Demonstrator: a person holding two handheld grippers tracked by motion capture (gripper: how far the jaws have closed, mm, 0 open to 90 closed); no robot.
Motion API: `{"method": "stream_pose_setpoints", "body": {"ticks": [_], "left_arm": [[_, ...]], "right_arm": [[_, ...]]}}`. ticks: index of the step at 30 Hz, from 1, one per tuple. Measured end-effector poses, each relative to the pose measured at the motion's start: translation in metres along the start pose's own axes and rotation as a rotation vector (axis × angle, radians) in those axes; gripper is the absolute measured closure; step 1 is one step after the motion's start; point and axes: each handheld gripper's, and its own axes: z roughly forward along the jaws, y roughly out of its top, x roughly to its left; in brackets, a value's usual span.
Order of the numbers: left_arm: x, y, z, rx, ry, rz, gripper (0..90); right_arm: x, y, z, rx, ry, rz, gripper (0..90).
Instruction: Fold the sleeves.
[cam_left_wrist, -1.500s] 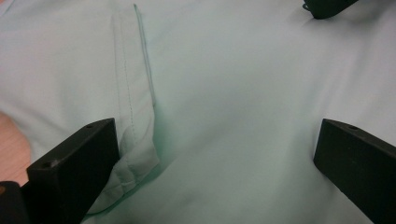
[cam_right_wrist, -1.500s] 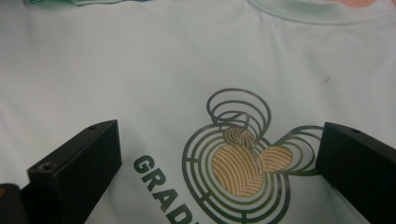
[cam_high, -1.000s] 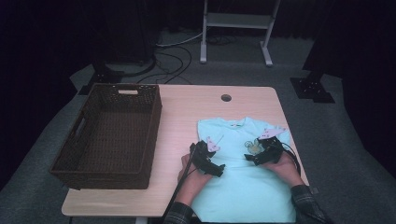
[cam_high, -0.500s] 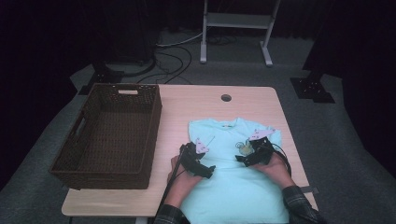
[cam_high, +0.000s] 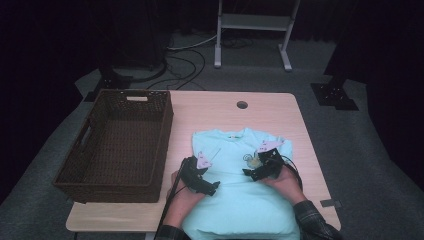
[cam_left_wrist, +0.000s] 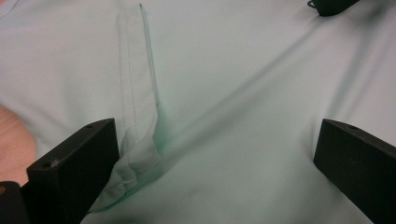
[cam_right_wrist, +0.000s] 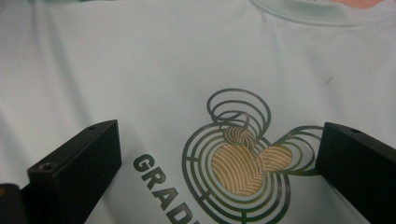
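Since the earlier frame both hands have drawn back toward 6 o'clock over the mint T-shirt (cam_high: 235, 200), spread flat on the table (cam_high: 220, 107) at 3 o'clock from the wicker basket (cam_high: 120, 145). Left gripper (cam_high: 202, 182) and right gripper (cam_high: 260, 167) both gape wide, resting on the fabric

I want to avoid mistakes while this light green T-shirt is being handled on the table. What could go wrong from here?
1. The left hand-held gripper is open over a bunched sleeve fold; closing may catch several layers and crease it.
2. The right hand-held gripper is open over the printed logo, so it could pinch only the front layer.
3. The T-shirt hangs over the near table edge and may slide off.
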Motion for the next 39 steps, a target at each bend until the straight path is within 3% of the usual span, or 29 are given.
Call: {"method": "stream_pose_setpoints", "body": {"ticks": [16, 22, 32, 39], "left_arm": [[-0.002, 0.000, 0.000, 0.000, 0.017, -0.011, 0.0], [-0.002, 0.000, 0.000, 0.000, 0.016, -0.010, 0.0], [-0.002, 0.000, 0.000, 0.000, 0.016, -0.011, 0.0], [-0.002, 0.000, 0.000, 0.000, 0.016, -0.011, 0.0]], "right_arm": [[-0.001, 0.001, 0.000, -0.005, 0.000, -0.008, 0.0], [-0.004, 0.001, -0.005, -0.039, 0.000, 0.000, 1.1], [-0.012, 0.001, -0.012, -0.072, 0.004, 0.013, 7.7], [-0.016, 0.001, -0.014, -0.059, 0.005, 0.009, 13.1]]}}
